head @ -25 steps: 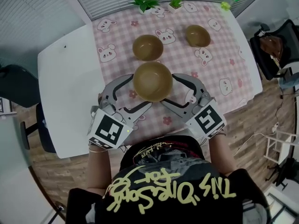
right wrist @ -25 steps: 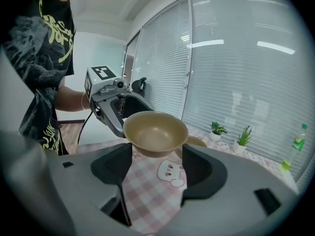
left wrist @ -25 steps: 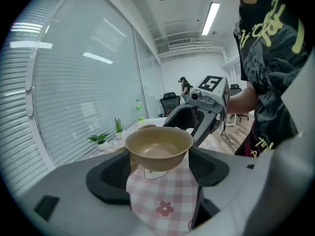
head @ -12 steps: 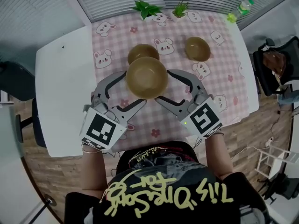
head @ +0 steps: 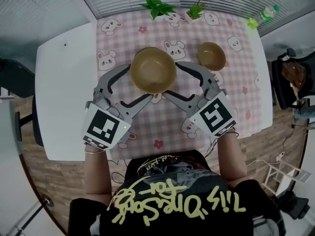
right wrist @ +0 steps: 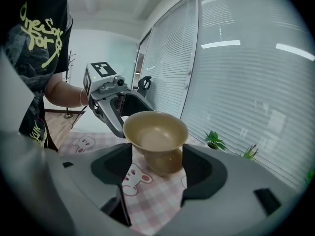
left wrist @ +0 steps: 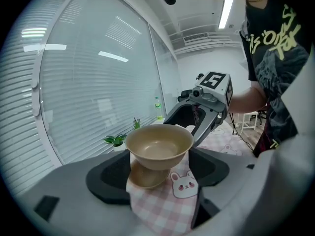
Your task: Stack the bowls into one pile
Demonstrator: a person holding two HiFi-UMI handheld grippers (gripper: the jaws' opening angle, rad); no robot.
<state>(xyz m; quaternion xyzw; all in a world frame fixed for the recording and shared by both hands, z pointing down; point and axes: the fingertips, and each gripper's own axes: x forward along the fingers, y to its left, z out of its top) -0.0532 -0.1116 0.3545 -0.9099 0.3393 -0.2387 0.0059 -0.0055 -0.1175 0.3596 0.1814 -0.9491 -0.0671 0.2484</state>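
A tan bowl (head: pixel 152 70) hangs in the air between my two grippers. My left gripper (head: pixel 138 84) clasps its left side and my right gripper (head: pixel 172 81) its right side, the jaws of each set wide around it. The held bowl (left wrist: pixel 158 145) hovers just above a second tan bowl (left wrist: pixel 144 176) that stands on the pink checked cloth (head: pixel 167 122); only a sliver of that bowl's rim (head: pixel 142 50) shows in the head view. The right gripper view shows the same pair, held bowl (right wrist: pixel 154 131) over the resting bowl (right wrist: pixel 166 163). A third, smaller bowl (head: pixel 211 56) stands to the right.
Two small potted plants (head: pixel 158 7) (head: pixel 195 9) stand at the cloth's far edge, with a green-capped bottle (head: pixel 263 15) at the far right corner. Bare white table (head: pixel 64 82) lies left of the cloth. A chair with a bag (head: pixel 293 80) stands off the right edge.
Both grippers have carried the bowl away from the person, across the cloth, until it covers the far middle bowl. The grip looks unchanged.
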